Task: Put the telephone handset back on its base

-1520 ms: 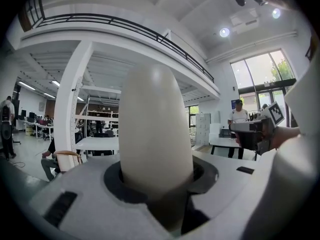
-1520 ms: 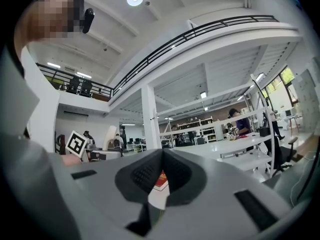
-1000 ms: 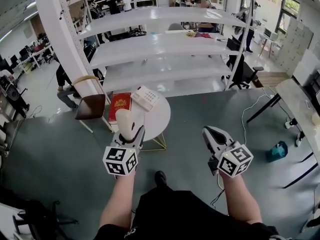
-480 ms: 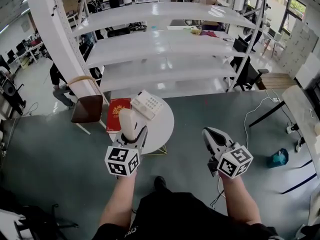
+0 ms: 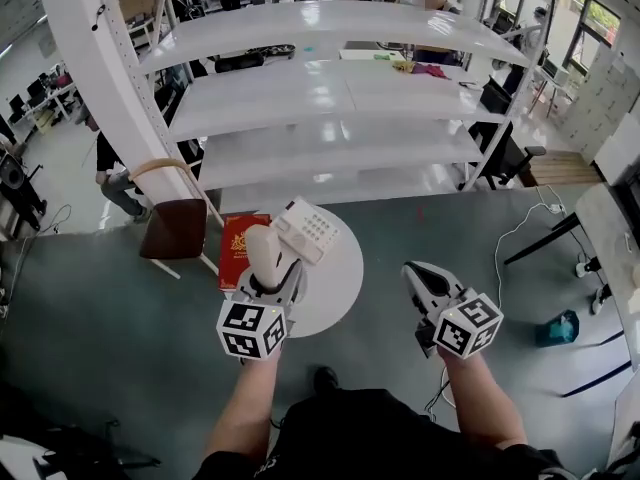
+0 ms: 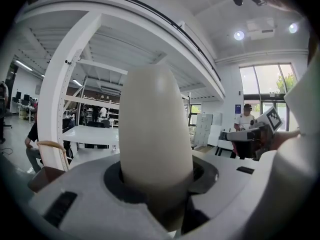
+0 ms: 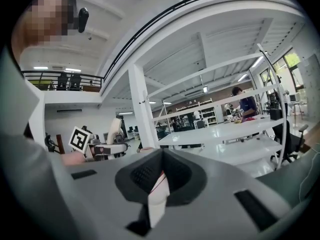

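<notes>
The cream telephone handset (image 5: 266, 252) stands upright out of my left gripper (image 5: 270, 280), which is shut on its lower end. In the left gripper view the handset (image 6: 155, 129) fills the middle, rising from between the grey jaws of the left gripper (image 6: 158, 186). The white telephone base (image 5: 310, 230) with its keypad lies on the round white table (image 5: 340, 278), just right of the handset's top. My right gripper (image 5: 424, 280) hangs to the right of the table with its jaws together and nothing held; in its own view the right gripper (image 7: 160, 184) shows dark pads meeting.
A red book (image 5: 238, 238) lies on the table's left side. A brown chair (image 5: 172, 226) stands left of it. Long white shelves (image 5: 330, 88) run behind the table. A teal bag (image 5: 556, 328) and cables lie on the floor at right. People stand in the background.
Both grippers have moved forward toward the round table. The handset's top now sits beside the base; before, it was short of the table's near edge.
</notes>
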A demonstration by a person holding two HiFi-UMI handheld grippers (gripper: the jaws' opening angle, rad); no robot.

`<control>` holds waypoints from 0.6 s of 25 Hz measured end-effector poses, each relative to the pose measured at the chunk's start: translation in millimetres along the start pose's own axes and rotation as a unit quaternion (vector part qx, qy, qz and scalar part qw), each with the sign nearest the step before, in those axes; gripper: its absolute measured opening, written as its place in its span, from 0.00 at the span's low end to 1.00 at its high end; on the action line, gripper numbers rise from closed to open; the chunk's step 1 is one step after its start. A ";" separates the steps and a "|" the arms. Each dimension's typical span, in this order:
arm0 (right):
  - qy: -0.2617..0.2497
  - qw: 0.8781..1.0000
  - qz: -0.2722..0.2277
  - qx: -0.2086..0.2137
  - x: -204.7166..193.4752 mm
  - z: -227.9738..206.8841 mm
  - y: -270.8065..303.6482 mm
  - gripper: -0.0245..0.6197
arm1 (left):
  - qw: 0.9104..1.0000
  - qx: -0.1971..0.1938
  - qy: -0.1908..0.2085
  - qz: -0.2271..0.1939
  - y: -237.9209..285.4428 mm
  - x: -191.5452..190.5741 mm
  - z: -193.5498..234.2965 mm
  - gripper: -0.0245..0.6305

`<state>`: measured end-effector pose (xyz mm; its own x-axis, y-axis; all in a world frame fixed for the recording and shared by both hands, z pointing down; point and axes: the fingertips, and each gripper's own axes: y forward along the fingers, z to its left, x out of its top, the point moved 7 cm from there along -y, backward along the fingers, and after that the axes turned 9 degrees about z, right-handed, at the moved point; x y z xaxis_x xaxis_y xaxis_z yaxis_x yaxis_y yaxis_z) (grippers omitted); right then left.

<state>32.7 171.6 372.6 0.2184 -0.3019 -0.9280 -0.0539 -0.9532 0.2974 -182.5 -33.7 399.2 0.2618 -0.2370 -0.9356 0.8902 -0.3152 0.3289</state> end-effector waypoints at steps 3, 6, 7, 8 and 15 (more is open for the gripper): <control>-0.009 1.000 0.004 0.006 10.8 5.7 22.7 0.05 | 1.000 -0.003 -0.002 -0.001 5.2 2.3 15.0 0.30; -0.015 1.000 0.004 0.012 22.2 8.5 45.1 0.05 | 1.000 -0.006 -0.003 -0.001 13.6 5.5 30.1 0.30; -0.017 1.000 0.005 0.014 26.2 8.4 52.8 0.05 | 1.000 -0.006 -0.005 -0.002 16.1 7.9 35.7 0.30; -0.017 1.000 0.007 0.016 30.0 7.7 60.8 0.05 | 1.000 -0.005 -0.007 -0.002 18.2 10.7 41.6 0.30; -0.020 0.999 0.006 0.047 53.3 -4.7 112.0 0.05 | 1.000 0.017 -0.002 -0.011 34.5 30.3 71.9 0.30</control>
<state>42.9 48.7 357.5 0.1777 -0.3115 -0.9335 -0.1479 -0.9463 0.2876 -170.7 -117.8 391.4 0.2419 -0.2328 -0.9420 0.8821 -0.3516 0.3135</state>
